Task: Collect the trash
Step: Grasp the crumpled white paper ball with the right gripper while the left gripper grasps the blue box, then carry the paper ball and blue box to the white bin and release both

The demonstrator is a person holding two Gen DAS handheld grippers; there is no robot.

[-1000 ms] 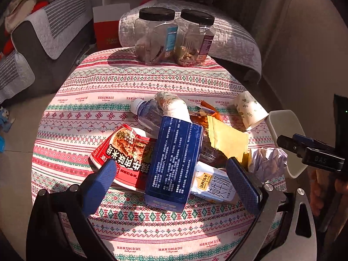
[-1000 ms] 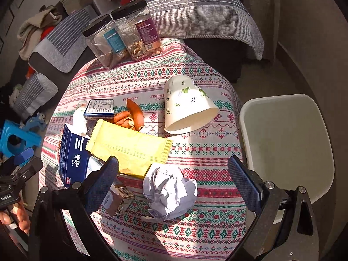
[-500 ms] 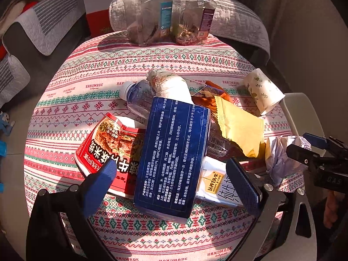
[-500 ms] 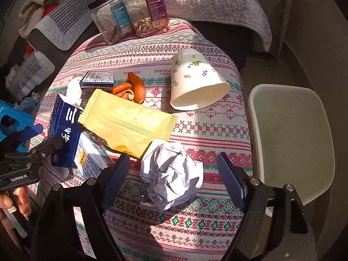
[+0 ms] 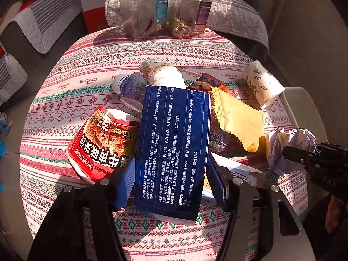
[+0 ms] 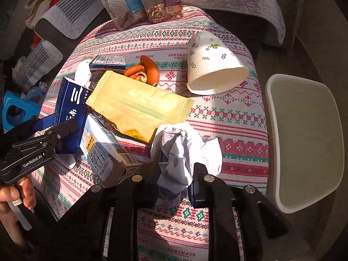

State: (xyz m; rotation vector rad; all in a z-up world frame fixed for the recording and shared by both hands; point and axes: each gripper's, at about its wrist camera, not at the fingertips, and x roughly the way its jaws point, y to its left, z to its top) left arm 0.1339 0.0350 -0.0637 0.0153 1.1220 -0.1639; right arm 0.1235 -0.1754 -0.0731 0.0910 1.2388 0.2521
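My left gripper (image 5: pixel 171 174) is shut on the long blue toothpaste box (image 5: pixel 171 148), one finger on each long side; it also shows in the right wrist view (image 6: pixel 69 113). My right gripper (image 6: pixel 174 174) is shut on the crumpled white paper ball (image 6: pixel 184 150), which shows at the right of the left wrist view (image 5: pixel 289 145). Around them on the round table lie a red snack bag (image 5: pixel 102 143), a clear plastic bottle (image 5: pixel 130 91), a yellow wrapper (image 6: pixel 139 106), a milk carton (image 6: pixel 102 152), orange peel (image 6: pixel 145 69) and a tipped paper cup (image 6: pixel 213 65).
A white bin (image 6: pixel 304 141) stands beside the table's right edge. Two black-lidded clear jars (image 5: pixel 163 10) stand at the far edge of the patterned tablecloth (image 5: pixel 76 82). A grey sofa (image 5: pixel 39 26) is behind left, and a quilted seat (image 5: pixel 235 10) behind.
Both grippers moved forward and closed: the left on the blue box, the right on the paper ball. Both were wide open a second ago.
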